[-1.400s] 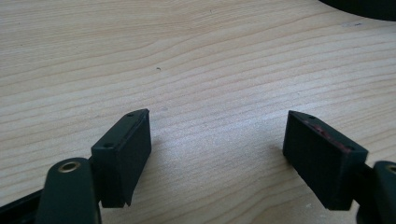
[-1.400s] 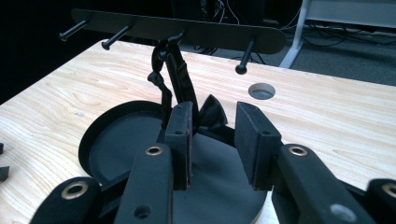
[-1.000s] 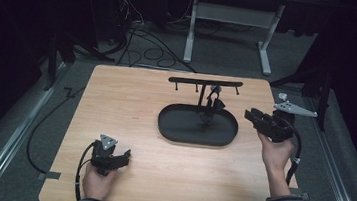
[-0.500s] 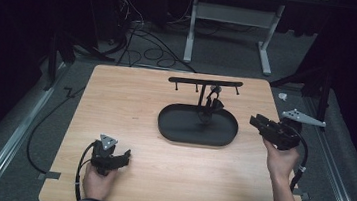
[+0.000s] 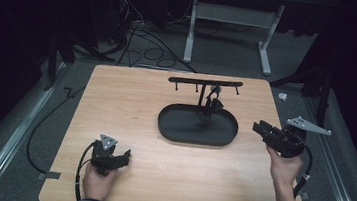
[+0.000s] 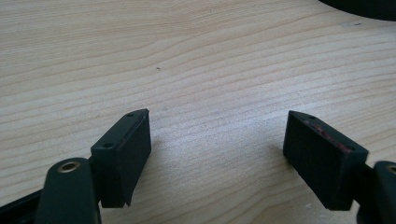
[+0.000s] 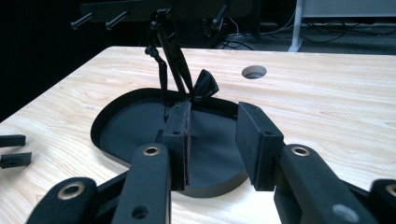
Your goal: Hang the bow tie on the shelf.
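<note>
A black oval tray lies in the middle of the wooden table. From it rises a T-shaped stand with pegs. A black strap-like item hangs from one peg down into the tray. My right gripper hovers just right of the tray and points at it. In the right gripper view its jaws stand apart with nothing between them. They have just opened slightly, and the hanging item and tray are ahead. My left gripper rests open at the near left, over bare wood.
A round hole is cut in the tabletop beyond the tray. Cables and a white desk frame lie on the floor behind the table. Metal rails run along both sides. The tray's edge lies far ahead of the left jaws.
My right gripper has drifted to the right and a little toward the near edge, away from the tray. The left gripper has stayed put.
</note>
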`<state>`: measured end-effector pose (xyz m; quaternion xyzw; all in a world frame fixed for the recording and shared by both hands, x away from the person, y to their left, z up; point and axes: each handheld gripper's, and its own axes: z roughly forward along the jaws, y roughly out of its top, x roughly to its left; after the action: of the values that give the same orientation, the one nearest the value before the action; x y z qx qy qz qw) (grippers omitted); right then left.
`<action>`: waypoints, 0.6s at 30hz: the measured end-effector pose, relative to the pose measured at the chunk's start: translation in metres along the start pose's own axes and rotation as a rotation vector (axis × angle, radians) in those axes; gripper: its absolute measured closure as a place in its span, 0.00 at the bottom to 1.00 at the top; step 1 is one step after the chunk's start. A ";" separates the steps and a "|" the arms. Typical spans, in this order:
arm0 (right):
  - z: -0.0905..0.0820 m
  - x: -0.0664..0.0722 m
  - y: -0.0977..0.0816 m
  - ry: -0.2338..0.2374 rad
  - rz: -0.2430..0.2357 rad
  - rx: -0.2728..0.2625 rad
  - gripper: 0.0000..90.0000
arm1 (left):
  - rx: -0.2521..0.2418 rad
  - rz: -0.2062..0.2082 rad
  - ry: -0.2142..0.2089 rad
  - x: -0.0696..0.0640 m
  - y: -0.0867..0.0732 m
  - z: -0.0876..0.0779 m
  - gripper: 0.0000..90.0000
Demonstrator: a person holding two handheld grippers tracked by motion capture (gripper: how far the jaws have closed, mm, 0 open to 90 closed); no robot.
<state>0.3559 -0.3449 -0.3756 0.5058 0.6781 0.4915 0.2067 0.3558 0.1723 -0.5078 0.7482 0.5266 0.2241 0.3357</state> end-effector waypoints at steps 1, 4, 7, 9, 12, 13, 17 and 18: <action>-0.002 0.000 -0.002 0.003 0.003 -0.003 0.75 | 0.000 0.000 0.000 0.000 0.000 0.000 0.26; -0.007 0.000 -0.006 0.004 0.006 -0.006 0.75 | 0.000 0.000 0.000 0.000 0.000 0.000 0.26; -0.009 -0.001 -0.008 0.013 0.015 -0.012 0.74 | 0.001 0.002 -0.001 0.000 0.000 0.000 0.26; -0.012 -0.001 -0.010 0.027 0.022 -0.021 0.74 | 0.001 0.002 -0.001 0.000 0.000 0.000 0.26; -0.015 0.000 -0.013 0.032 0.030 -0.029 0.74 | 0.000 0.002 0.000 0.000 0.000 0.000 0.26; -0.016 0.000 -0.014 0.035 0.029 -0.032 0.74 | 0.001 0.002 0.000 0.000 0.000 0.000 0.26; -0.018 0.002 -0.018 0.040 0.029 -0.033 0.74 | -0.001 0.001 0.000 0.000 0.000 0.000 0.26; -0.018 0.003 -0.019 0.039 0.028 -0.032 0.74 | -0.001 0.001 0.000 0.000 0.000 0.000 0.26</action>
<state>0.3321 -0.3508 -0.3841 0.5021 0.6670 0.5149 0.1945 0.3556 0.1721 -0.5079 0.7483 0.5262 0.2245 0.3359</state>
